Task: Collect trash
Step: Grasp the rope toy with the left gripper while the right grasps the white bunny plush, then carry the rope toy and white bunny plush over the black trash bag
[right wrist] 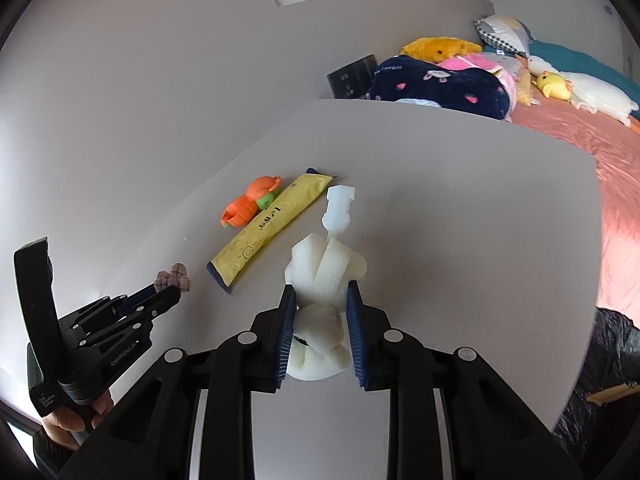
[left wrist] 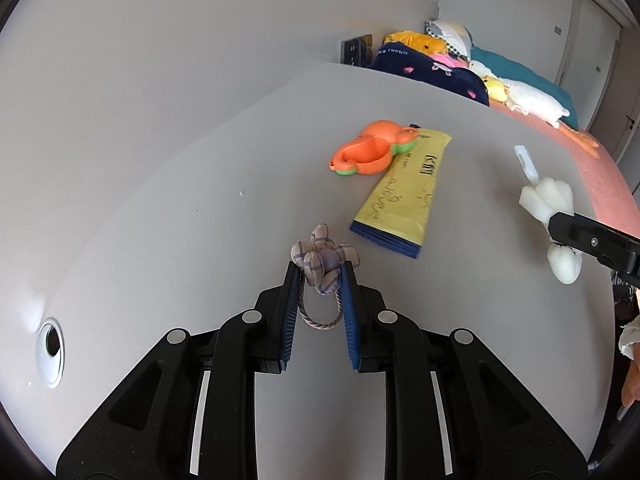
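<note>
Left wrist view: the left gripper (left wrist: 320,276) is clamped on a small checked fabric knot (left wrist: 322,258) with a cord loop (left wrist: 318,318) hanging between the jaws. The pads grip the knot at its lower edge, at the fingertips only, probably because the piece is small and lies flat on the grey table (left wrist: 200,220). Beyond it lie a yellow packet (left wrist: 404,192) and, touching the packet's far end, an orange toy (left wrist: 368,148). Both remain uncollected. At the right edge the right gripper (left wrist: 560,232) crosses a white foam brush (left wrist: 552,216), whose white plastic handle (left wrist: 525,160) points away. A round grommet hole (left wrist: 50,352) sits at the table's near left.

Right wrist view: the right gripper (right wrist: 320,296) is closed on the white foam brush (right wrist: 324,280), the pads pressing the foam at its narrow waist, where the soft material compresses and gives a firm hold. The handle (right wrist: 338,210) projects forward past the jaws. Whether the brush is lifted clear of the table (right wrist: 480,220) or only resting on it cannot be judged from this angle. The left gripper (right wrist: 170,292) appears at lower left with the fabric knot (right wrist: 174,276) at its tip. The yellow packet (right wrist: 268,228) and orange toy (right wrist: 250,200) lie between the two grippers, farther back. A bed (right wrist: 560,128) with soft toys stands behind the table. No bin is in view; a dark bag (right wrist: 616,340) at the right edge may serve that purpose.
</note>
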Motion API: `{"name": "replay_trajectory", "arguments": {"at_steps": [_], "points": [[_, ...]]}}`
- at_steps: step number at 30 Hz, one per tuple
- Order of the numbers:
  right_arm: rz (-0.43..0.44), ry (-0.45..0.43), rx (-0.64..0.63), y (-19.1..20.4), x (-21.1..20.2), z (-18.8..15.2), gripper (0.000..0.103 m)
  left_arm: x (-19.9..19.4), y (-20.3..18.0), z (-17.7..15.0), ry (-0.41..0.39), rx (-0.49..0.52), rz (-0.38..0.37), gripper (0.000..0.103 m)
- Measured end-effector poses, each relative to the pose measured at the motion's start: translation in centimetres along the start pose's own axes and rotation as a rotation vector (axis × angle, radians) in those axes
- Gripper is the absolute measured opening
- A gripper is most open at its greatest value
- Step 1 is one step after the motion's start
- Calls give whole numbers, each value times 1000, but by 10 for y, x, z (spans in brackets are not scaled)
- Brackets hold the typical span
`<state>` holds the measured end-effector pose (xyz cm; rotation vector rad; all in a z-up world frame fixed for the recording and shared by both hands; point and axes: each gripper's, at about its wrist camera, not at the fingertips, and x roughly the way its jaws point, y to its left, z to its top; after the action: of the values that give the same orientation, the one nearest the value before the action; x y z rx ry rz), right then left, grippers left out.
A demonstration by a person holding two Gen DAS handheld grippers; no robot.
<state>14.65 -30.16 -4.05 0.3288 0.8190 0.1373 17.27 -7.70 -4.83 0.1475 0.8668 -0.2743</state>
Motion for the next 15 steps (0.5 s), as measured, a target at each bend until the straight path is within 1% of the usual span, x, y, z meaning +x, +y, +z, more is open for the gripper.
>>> {"name": "replay_trajectory", "arguments": {"at_steps": [4,10,15], "points": [[3,-14,19,-10,-18,-8,27,-11,-10,-8,-9,12,7,20],[5,-28,51,-27,-41,-22,27,-31,-32,-17,-35,26,-21,20],[-9,-46,64,-39,-60,-31,27,-39,-55,-24,-38,57,-45,20]]}}
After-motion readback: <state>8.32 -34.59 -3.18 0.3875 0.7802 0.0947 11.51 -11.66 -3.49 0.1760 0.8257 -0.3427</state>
